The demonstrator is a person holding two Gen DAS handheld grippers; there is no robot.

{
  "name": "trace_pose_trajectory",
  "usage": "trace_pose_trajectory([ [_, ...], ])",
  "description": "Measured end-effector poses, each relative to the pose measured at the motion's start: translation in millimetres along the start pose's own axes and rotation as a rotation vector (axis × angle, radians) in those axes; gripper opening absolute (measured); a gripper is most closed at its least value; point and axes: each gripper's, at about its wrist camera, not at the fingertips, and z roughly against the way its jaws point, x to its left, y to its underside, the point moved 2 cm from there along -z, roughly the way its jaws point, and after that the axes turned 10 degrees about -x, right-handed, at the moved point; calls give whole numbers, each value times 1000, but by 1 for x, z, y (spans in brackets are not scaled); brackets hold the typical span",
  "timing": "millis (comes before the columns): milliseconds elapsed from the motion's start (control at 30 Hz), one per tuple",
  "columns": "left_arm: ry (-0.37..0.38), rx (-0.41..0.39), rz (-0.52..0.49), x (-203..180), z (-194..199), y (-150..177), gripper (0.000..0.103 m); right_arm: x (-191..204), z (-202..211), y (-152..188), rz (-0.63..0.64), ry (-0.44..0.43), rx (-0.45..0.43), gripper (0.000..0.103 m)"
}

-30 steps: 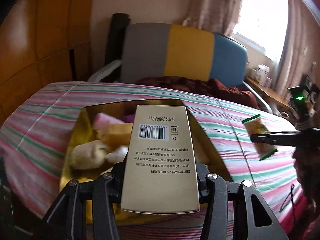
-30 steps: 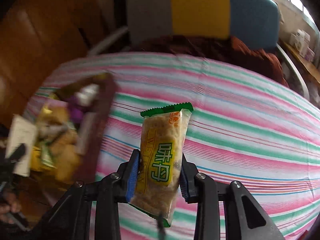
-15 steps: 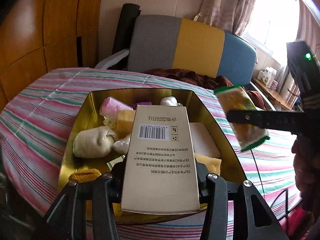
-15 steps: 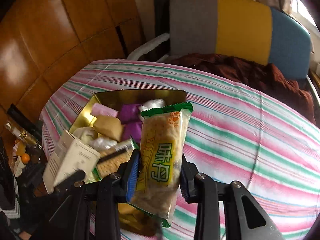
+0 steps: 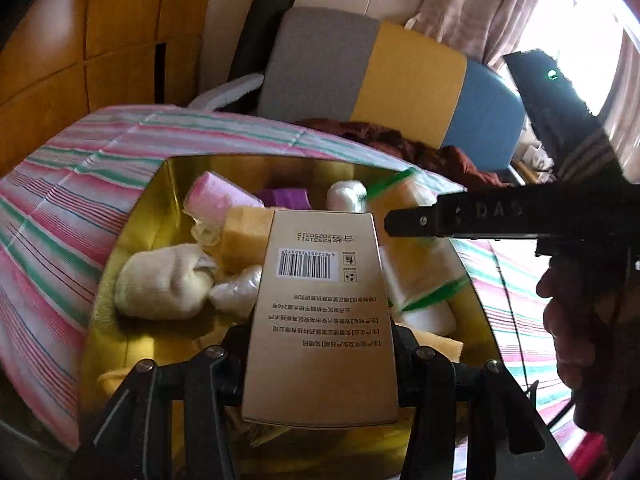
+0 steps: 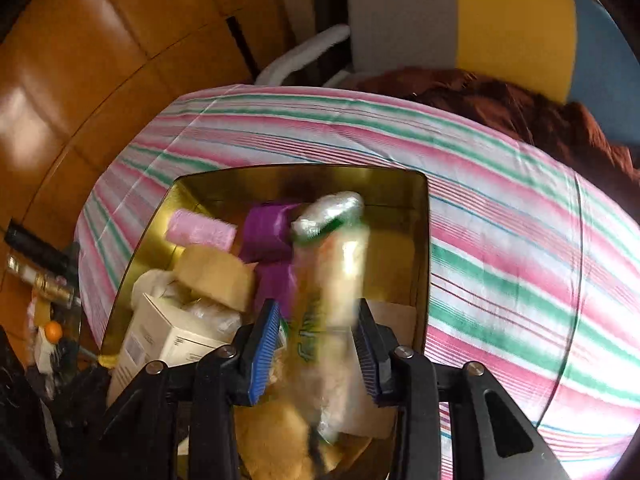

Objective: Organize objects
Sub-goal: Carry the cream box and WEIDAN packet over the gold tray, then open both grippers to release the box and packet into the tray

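My left gripper (image 5: pixel 320 344) is shut on a beige carton with a barcode (image 5: pixel 316 280) and holds it over the near end of an open gold tin (image 5: pixel 132 264). The tin holds a pink roll (image 5: pixel 220 200), a cream cloth bundle (image 5: pixel 160 280), a yellow sponge (image 5: pixel 244 236) and purple packs (image 6: pixel 268 232). My right gripper (image 6: pixel 316 320) hangs over the tin (image 6: pixel 416 240) with its jaws opening. The green-edged snack packet (image 6: pixel 332 280) is blurred between its blue pads, with a gap on the left side. The left wrist view shows that packet (image 5: pixel 416 248) under the right gripper's black finger (image 5: pixel 460 222).
The tin sits on a round table with a pink, green and white striped cloth (image 6: pixel 500 208). Behind it is a chair with a grey, yellow and blue back (image 5: pixel 400 80) and a brown cloth (image 6: pixel 520 112). Wooden panels (image 6: pixel 100 60) are on the left. A hand (image 5: pixel 560 320) holds the right gripper.
The right gripper swung left from over the tablecloth to above the tin, its pads parted and the packet blurred. The left gripper came closer over the tin with the carton.
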Motion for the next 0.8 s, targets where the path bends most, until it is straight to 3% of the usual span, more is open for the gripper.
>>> trace_pose_trajectory([
  [300, -20, 10, -3, 1, -9, 7, 54, -7, 8, 9, -25, -4, -21, 37],
  [400, -38, -9, -20, 1, -3, 8, 54, -4, 9, 11, -27, 2, -29, 37],
  [533, -49, -58, -30, 1, 12, 3, 66, -1, 16, 19, -27, 29, -57, 37],
  [800, -79, -120, -73, -1, 37, -6, 70, 0, 35, 39, -52, 112, -120, 37],
])
